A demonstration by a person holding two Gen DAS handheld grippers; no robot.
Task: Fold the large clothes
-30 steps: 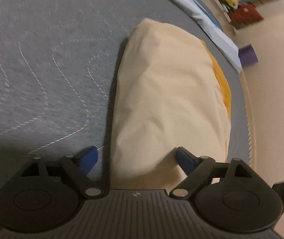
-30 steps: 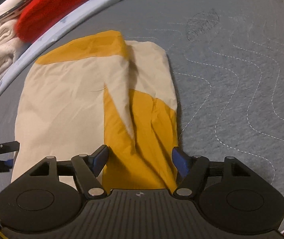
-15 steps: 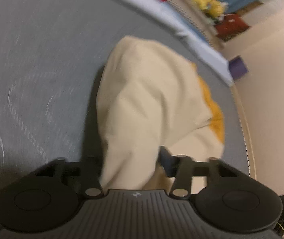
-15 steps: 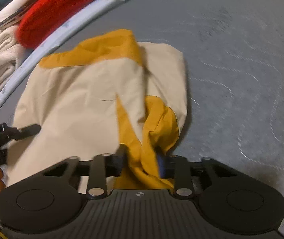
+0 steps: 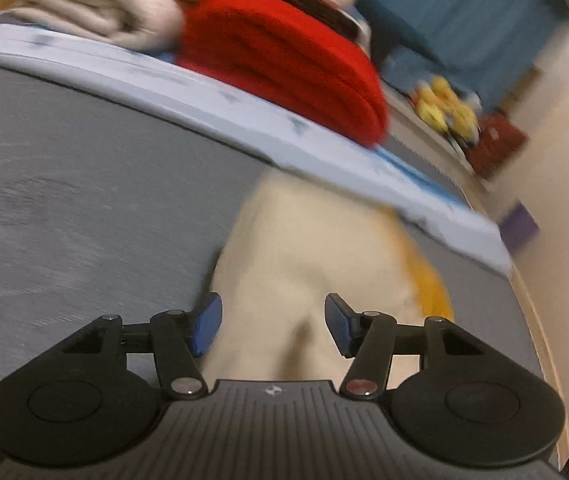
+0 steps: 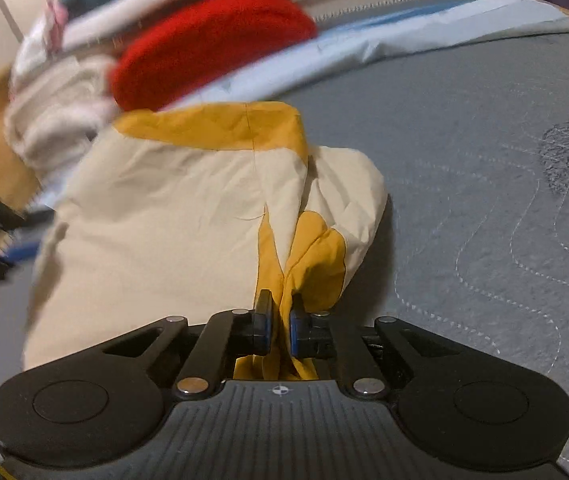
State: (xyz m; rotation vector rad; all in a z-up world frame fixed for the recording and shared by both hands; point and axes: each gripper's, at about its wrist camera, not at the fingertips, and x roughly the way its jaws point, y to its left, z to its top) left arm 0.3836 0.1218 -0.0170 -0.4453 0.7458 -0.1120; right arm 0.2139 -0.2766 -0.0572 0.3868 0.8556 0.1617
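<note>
in the right wrist view the right gripper (image 6: pixel 280 320) sits at lower centre with its jaws closing, the blue pads already pinching a bunched yellow fold of the cream and yellow garment (image 6: pixel 172 216). the garment fills the middle and left of that frame, lying on the grey quilted mattress (image 6: pixel 484 168), with a yellow band along its upper edge and a rumpled cream lobe to the right of the pinched fold. behind it, in the upper left, a red folded cloth (image 6: pixel 212 44) rests among a blurred pile of pale folded clothes (image 6: pixel 48 120), and a light blue sheet (image 6: pixel 404 36) runs across the upper right. at the far left edge a dark, blurred shape with a blue tip shows beside the garment; what it is cannot be told for sure. in the left wrist view, which is blurred, the left gripper (image 5: pixel 272 328) is at lower centre with its jaws opening, the two blue pads well apart. the cream cloth rises between and beyond them, but whether either pad touches it cannot be told. the same red cloth and blue sheet cross the upper part of that frame.
</note>
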